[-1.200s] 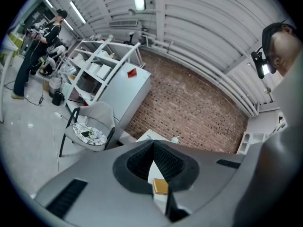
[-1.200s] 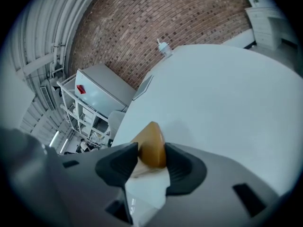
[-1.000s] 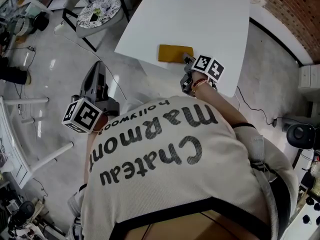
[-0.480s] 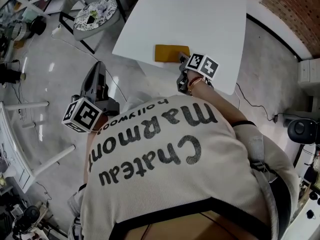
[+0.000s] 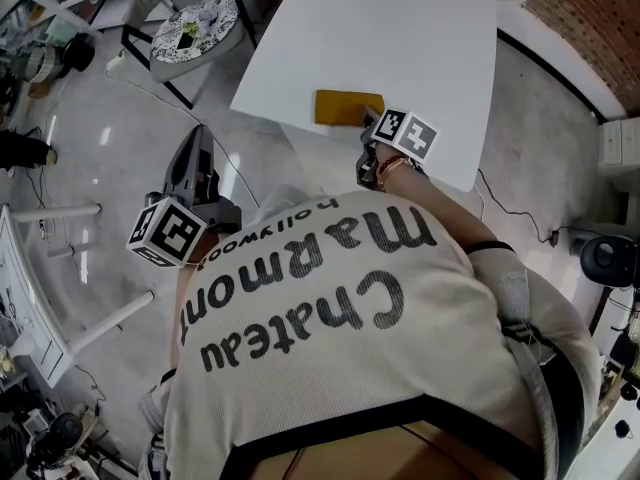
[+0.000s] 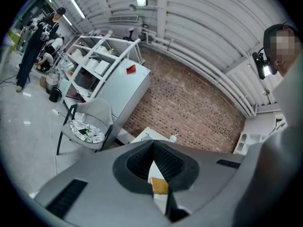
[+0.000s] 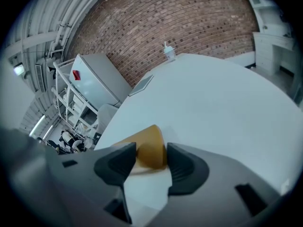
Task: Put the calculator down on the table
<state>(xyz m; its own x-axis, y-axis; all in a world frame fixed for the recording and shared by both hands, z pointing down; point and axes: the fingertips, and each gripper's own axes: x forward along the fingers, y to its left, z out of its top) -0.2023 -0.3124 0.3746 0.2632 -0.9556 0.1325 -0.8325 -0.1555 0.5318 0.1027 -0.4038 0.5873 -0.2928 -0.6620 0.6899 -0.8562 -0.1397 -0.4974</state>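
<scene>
There go my right gripper's (image 7: 150, 152) jaws, they've just been opening and now stand wide, one on each side of the near end of the yellow calculator (image 5: 349, 107). The calculator lies flat on the white table (image 5: 420, 38), close to its near edge. Over on the left, my left gripper (image 5: 196, 146) hangs off the table above the floor (image 5: 110, 138), jaws together at the tips, nothing in them.
</scene>
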